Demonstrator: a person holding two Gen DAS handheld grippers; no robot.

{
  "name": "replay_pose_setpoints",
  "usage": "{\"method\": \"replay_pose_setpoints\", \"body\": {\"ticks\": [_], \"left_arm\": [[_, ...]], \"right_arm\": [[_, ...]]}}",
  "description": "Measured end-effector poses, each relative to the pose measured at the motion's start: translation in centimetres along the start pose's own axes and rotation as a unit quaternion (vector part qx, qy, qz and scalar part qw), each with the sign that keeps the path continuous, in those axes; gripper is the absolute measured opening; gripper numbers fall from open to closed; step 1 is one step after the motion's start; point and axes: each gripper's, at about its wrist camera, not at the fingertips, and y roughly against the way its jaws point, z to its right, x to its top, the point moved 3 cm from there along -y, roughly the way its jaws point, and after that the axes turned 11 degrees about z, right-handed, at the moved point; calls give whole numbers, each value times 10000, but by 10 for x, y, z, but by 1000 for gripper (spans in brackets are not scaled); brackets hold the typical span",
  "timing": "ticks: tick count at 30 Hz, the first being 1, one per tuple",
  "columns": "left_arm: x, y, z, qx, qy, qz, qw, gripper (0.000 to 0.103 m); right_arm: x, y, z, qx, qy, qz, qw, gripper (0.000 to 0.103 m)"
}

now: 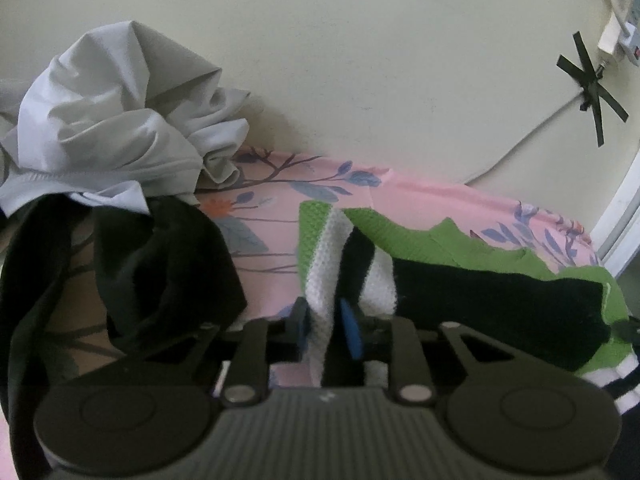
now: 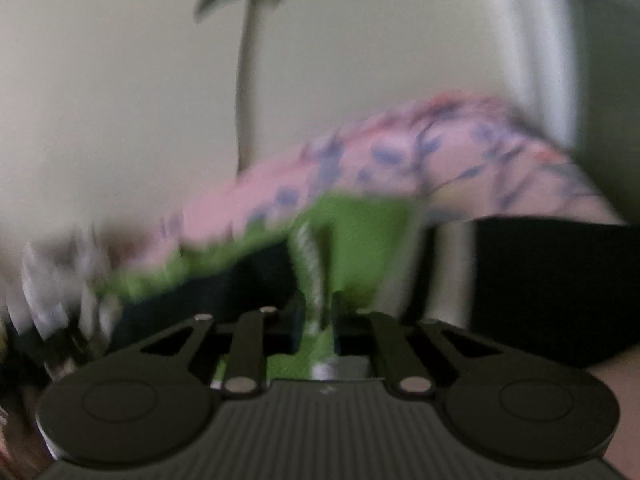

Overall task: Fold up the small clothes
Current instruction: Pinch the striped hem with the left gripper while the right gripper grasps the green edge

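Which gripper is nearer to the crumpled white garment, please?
Left. The left gripper, clamped on the green striped knit, has the white garment just ahead to its left; the right gripper's blurred view shows none.

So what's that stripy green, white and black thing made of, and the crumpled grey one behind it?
The green, white and black striped garment looks knitted, maybe cotton or acrylic: a bumpy, matte waffle texture shows where the left gripper pinches it. The crumpled pale grey garment looks like thin, smooth, stretchy fabric, with a slight sheen and soft rounded folds.
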Motion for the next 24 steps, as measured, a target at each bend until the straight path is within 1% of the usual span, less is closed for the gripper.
{"method": "replay_pose_setpoints", "body": {"ticks": [1, 2, 3, 4, 5, 6, 8, 10, 12, 16, 18, 21, 22, 23, 24], "left_arm": [[1, 1, -2, -36, 39, 17, 10000, 26], [1, 3, -3, -69, 84, 57, 9999, 29], [2, 6, -5, -116, 136, 135, 9998, 34], [3, 9, -6, -150, 175, 205, 9995, 39], [4, 11, -7, -167, 201, 261, 9993, 40], [4, 11, -7, -173, 213, 285, 9992, 41], [5, 11, -6, -192, 228, 293, 9991, 41], [5, 11, -7, -200, 241, 279, 9991, 41], [5, 10, -7, -185, 255, 265, 9992, 41], [5, 10, -7, -132, 275, 253, 9992, 42], [5, 10, -8, -123, 282, 249, 9992, 42], [5, 10, -8, -128, 279, 247, 9992, 44], [5, 10, -7, -136, 279, 248, 9992, 44], [5, 9, -8, -147, 278, 246, 9992, 44], [5, 9, -8, -159, 279, 237, 9992, 44]], "right_arm": [[6, 21, 13, 24, -276, 247, 9993, 6], [11, 43, 27, -15, -542, 488, 9973, 16], [16, 69, 45, -138, -803, 761, 9938, 27], [18, 89, 58, -315, -976, 972, 9900, 32], [18, 109, 74, -558, -1144, 1173, 9849, 42], [17, 128, 91, -842, -1316, 1335, 9787, 43], [10, 155, 121, -1317, -1650, 1529, 9654, 43], [-1, 167, 141, -1472, -2021, 1530, 9561, 45], [-10, 165, 149, -1323, -2323, 1398, 9534, 45], [-16, 139, 144, -1076, -2493, 1235, 9545, 46], [-12, 125, 145, -1062, -2556, 1278, 9524, 51], [-3, 109, 150, -1034, -2756, 1356, 9460, 51], [0, 103, 151, -1076, -2760, 1375, 9452, 50], [0, 100, 150, -1177, -2681, 1371, 9463, 43], [5, 94, 152, -1295, -2535, 1313, 9496, 34]]}}
